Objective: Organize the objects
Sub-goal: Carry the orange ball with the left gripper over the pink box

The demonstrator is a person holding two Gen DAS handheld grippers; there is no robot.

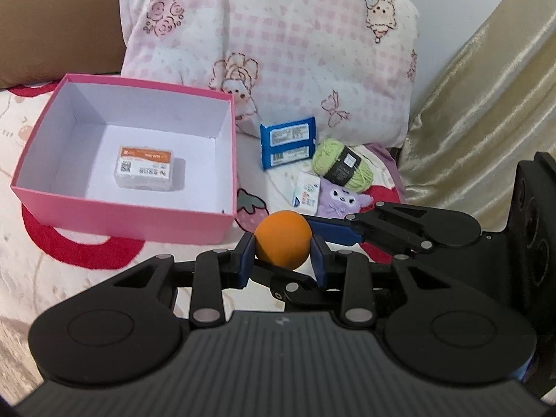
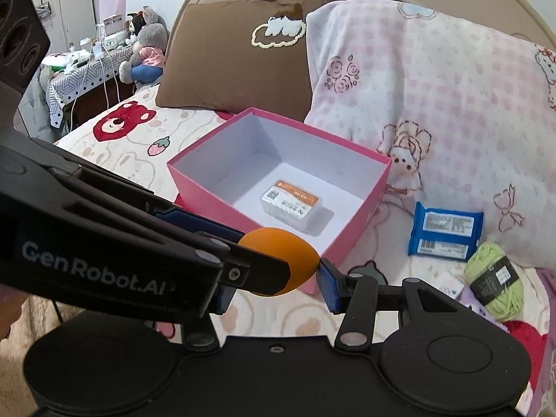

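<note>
Currently both tools sit on the same round orange ball (image 1: 282, 239): left tool (image 1: 283, 260) pinches it between its blue pads, one pad on each side, ball clear of the bed. Right tool (image 2: 274, 286) is also at the ball; its right blue pad touches the ball's side, left pad mostly hidden behind the left tool's arm, so contact there unconfirmed, jaws narrowed around the ball. Ball is just in front of the near corner of the open pink cardboard box (image 1: 121, 215) with white interior. Small clear plastic case with orange label (image 1: 145, 171) lies flat on the box floor. Right of the box, on the cartoon-print bedspread (image 1: 34, 271): blue wet-wipe packet (image 1: 288, 141) leaning against the pink checked pillow (image 1: 295, 52), green yarn skein with black band (image 1: 342, 165), small purple plush toy (image 1: 342, 201), small white printed sachet (image 1: 307, 191). Brown pillow (image 2: 236, 55) behind the box.
</note>
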